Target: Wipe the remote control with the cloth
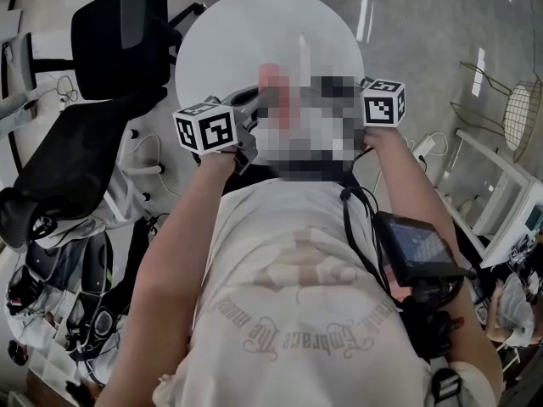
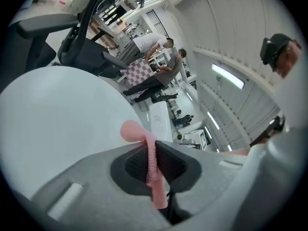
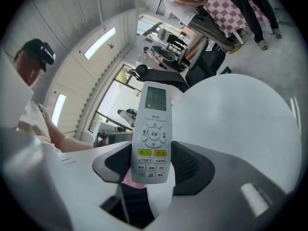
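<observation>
The remote control (image 3: 153, 129) is white and slim, with a small grey display at its far end, a ring of buttons below it and two yellow keys. It stands upright, button face to the camera, its near end clamped between the jaws of the right gripper (image 3: 153, 163).

The cloth (image 2: 153, 177) is pink with a fine mesh weave. It is bunched into a narrow strip and pinched in the closed jaws of the left gripper (image 2: 152, 154). A rounded fold sticks out on the far side.
</observation>
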`<state>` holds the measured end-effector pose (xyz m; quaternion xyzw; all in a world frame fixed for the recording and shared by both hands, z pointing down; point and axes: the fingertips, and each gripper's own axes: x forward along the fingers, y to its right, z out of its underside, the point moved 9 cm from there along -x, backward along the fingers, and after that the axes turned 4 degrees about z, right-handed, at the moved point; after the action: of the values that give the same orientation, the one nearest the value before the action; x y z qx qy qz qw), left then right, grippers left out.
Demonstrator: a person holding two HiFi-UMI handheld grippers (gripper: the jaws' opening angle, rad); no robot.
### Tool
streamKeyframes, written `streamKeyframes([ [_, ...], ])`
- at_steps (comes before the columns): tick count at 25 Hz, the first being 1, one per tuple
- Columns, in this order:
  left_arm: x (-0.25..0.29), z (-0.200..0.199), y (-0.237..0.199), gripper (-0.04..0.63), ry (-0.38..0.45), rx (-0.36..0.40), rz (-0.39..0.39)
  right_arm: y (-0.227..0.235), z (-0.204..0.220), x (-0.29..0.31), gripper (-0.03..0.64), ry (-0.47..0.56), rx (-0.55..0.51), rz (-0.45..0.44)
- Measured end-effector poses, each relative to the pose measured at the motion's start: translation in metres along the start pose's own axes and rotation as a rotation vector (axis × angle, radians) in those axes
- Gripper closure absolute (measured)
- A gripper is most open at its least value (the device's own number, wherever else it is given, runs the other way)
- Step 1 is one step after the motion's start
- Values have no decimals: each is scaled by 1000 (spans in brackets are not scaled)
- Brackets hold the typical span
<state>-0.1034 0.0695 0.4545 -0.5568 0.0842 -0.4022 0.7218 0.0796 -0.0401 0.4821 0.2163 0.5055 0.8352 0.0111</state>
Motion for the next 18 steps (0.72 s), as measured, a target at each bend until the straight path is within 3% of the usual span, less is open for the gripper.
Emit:
streamKeyframes([
  [2, 4, 2, 6, 572, 14, -36, 54, -9, -5, -6, 364, 71, 9, -84],
  [6, 11, 2, 20, 572, 54, -156, 233, -23, -15, -11, 364, 195, 26, -218],
  [11, 17, 4, 37, 572, 86, -276, 374, -29, -21, -15, 364, 323, 46, -296],
  [18, 18, 2, 36, 572, 116, -286, 331, -36, -22, -13, 364, 394, 63, -357],
])
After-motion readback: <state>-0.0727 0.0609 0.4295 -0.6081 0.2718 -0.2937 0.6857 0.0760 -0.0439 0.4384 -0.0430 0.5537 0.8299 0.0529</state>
